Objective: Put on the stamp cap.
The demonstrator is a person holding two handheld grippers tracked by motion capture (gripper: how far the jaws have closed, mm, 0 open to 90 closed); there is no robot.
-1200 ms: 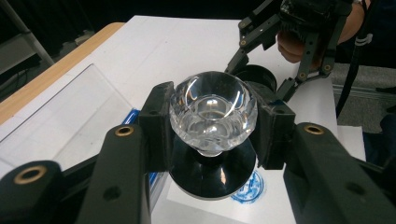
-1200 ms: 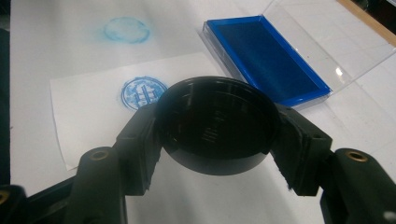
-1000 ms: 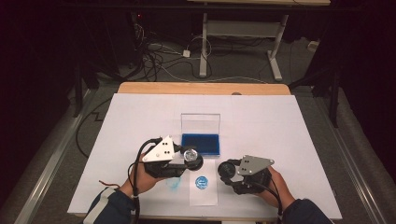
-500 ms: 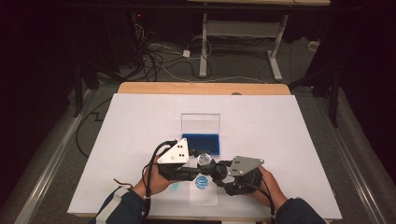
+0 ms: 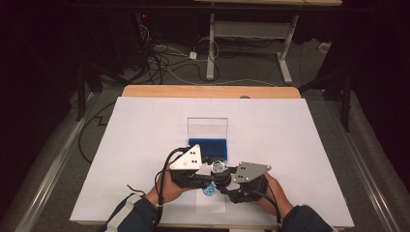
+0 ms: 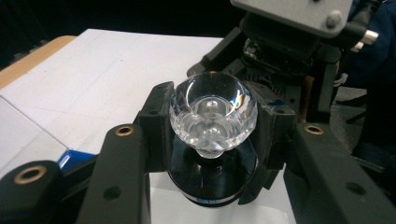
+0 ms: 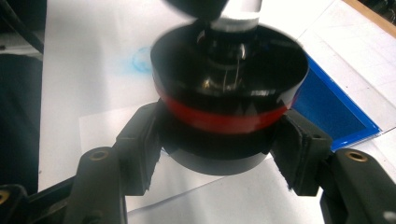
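A stamp with a clear faceted knob [image 6: 213,112] and a round black base [image 6: 212,184] sits between my left gripper's [image 6: 214,128] jaws, which are shut on the knob. My right gripper [image 7: 224,140] is shut on a round black cap with a red band [image 7: 224,116], and the stamp's underside presses into the cap from above. In the high view both grippers meet at the table's near middle: left gripper [image 5: 212,170], right gripper [image 5: 226,180], the knob [image 5: 218,167] between them. A blue stamped mark [image 5: 209,190] shows on a small paper sheet [image 5: 211,204] just below them.
A blue ink pad [image 5: 208,146] lies in a clear case with its lid [image 5: 208,127] standing upright, just beyond the grippers. White covering [image 5: 145,140] spreads over the table, and a wooden edge [image 5: 208,91] runs along the far side. A floor with cables lies beyond.
The two grippers have come together: the left moved right with the stamp, the right moved left with the cap. The stamp now sits against the cap, over the small sheet.
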